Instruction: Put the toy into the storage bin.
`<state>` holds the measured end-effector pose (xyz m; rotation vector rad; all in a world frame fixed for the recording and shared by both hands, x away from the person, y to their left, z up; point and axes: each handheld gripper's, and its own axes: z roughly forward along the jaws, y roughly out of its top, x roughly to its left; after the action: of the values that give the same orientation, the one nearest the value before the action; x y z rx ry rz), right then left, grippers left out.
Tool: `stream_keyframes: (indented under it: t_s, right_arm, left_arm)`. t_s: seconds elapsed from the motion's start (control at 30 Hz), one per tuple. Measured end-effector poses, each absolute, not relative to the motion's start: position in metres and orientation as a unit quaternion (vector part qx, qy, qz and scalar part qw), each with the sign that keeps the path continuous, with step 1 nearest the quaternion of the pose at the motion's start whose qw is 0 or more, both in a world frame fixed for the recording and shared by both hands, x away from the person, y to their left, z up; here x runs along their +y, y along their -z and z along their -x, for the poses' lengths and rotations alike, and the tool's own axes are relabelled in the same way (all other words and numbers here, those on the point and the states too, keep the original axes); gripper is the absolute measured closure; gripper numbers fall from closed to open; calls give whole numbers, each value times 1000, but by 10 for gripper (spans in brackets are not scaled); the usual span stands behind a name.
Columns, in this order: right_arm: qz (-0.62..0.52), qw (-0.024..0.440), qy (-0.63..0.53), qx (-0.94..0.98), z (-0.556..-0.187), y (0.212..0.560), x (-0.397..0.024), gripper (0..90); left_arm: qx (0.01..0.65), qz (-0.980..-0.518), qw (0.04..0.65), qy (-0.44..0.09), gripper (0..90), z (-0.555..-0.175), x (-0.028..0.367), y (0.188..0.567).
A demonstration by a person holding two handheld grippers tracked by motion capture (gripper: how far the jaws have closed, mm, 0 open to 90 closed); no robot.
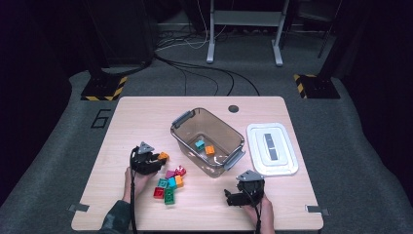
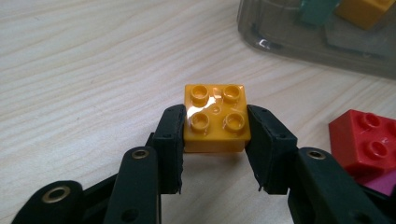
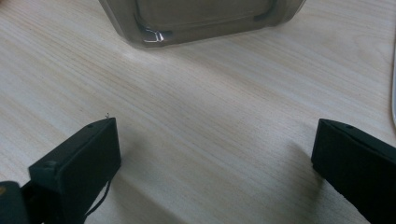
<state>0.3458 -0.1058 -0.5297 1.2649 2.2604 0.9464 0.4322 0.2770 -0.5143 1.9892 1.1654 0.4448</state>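
Note:
An orange four-stud brick (image 2: 215,116) sits on the wooden table between the black pads of my left gripper (image 2: 215,133), which touch both of its sides. In the high view that left gripper (image 1: 159,157) lies at the table's left with the orange brick (image 1: 163,156) at its tip, just left of the clear bin (image 1: 181,119). My right gripper (image 1: 232,197) rests near the front edge, below the bin. In its own view the right gripper (image 3: 215,149) stands wide open over bare wood, nothing between its jaws.
The bin holds a teal brick (image 1: 199,144) and an orange one (image 1: 209,150). A white lid (image 1: 287,165) lies right of it. Several loose bricks (image 1: 169,187) are heaped beside the left gripper, a red one (image 2: 369,140) close to its right jaw.

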Motion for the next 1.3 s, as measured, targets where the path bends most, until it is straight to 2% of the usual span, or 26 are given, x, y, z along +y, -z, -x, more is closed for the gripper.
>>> stream_keyframes:
  t_s: [0.73, 1.3]
  right_arm:
    - [-454, 190, -338, 802, -346, 530, -105, 4]
    - [-453, 190, -338, 803, -346, 530, -105, 4]
  left_arm:
    - [419, -782, 412, -208, 587, -418, 284, 446]
    - [393, -766, 448, -240, 587, -425, 277, 393]
